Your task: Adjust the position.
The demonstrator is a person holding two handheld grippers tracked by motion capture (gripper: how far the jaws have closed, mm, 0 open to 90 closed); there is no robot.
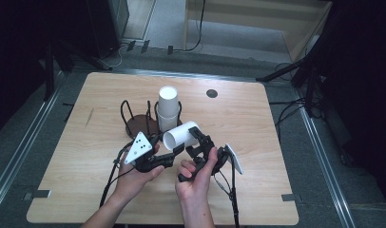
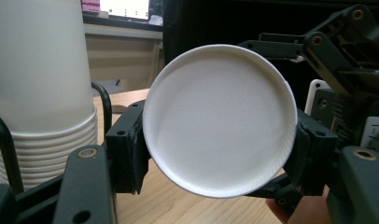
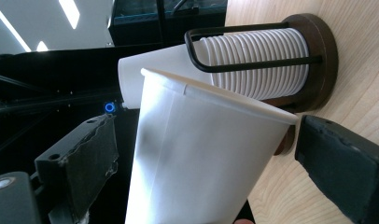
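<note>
Paper cup (image 1: 180,135) held sideways between both grippers.
Left gripper (image 2: 220,154) pinches its base; right gripper (image 3: 197,168) (jaws spread) seemingly grips its wall, near the cup stack (image 1: 168,108).

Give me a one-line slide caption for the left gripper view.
Base of a white paper cup held between the black fingers, beside the stack of cups in its wire holder.

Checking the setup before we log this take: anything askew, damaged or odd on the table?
One white paper cup lies on its side in mid-air between both grippers, not in the rack. The left gripper is shut on its base end; the right gripper's jaws flank its wall. The cup stack stands upright in its holder. No damage visible.
</note>
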